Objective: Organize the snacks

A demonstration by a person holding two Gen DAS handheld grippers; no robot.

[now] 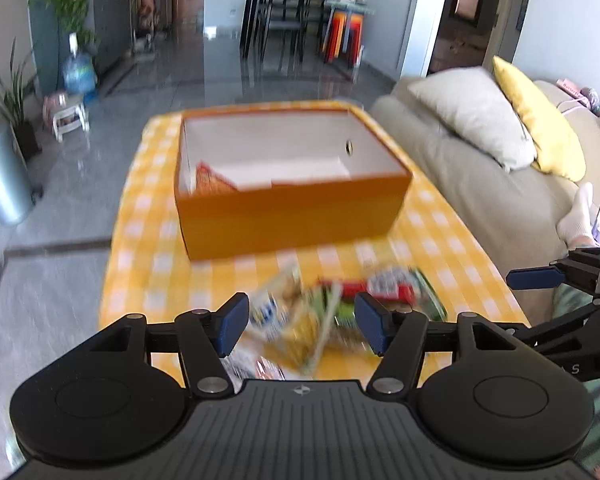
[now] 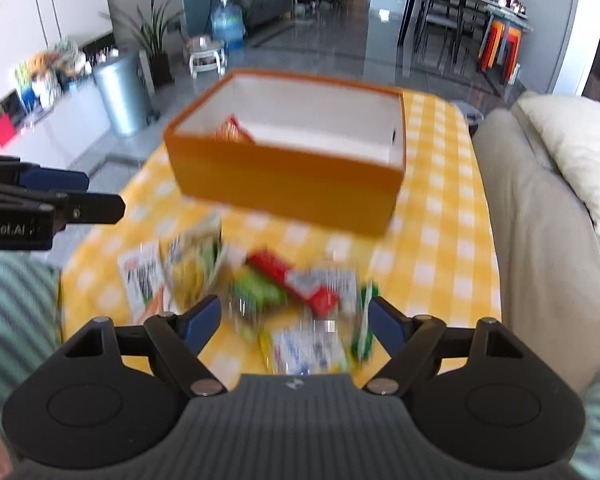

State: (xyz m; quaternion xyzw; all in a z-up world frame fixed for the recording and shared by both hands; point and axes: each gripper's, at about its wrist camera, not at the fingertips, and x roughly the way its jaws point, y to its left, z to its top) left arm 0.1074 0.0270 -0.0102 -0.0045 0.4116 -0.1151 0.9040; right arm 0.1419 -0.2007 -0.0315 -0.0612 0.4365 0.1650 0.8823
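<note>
Orange box (image 1: 292, 216), white inside, open-topped, on yellow-and-white checked tablecloth (image 1: 148, 256); one orange snack packet (image 1: 212, 180) leaning in its left corner. Snack packets (image 2: 260, 292), blurred, heaped on the cloth between box and grippers; printing unreadable. Left gripper (image 1: 296, 324): jaws wide apart, holding nothing. Right gripper (image 2: 294, 322): likewise spread, empty. Beige sofa (image 1: 480, 184) alongside the table, grey cushion (image 1: 472, 116), yellow cushion (image 1: 540, 120). Legible: "Robot.AI" on the left gripper's side.

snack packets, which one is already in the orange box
The orange-red snack packet leaning in the left corner of the orange cardboard box; the other packets all lie loose on the yellow checked tablecloth.
</note>
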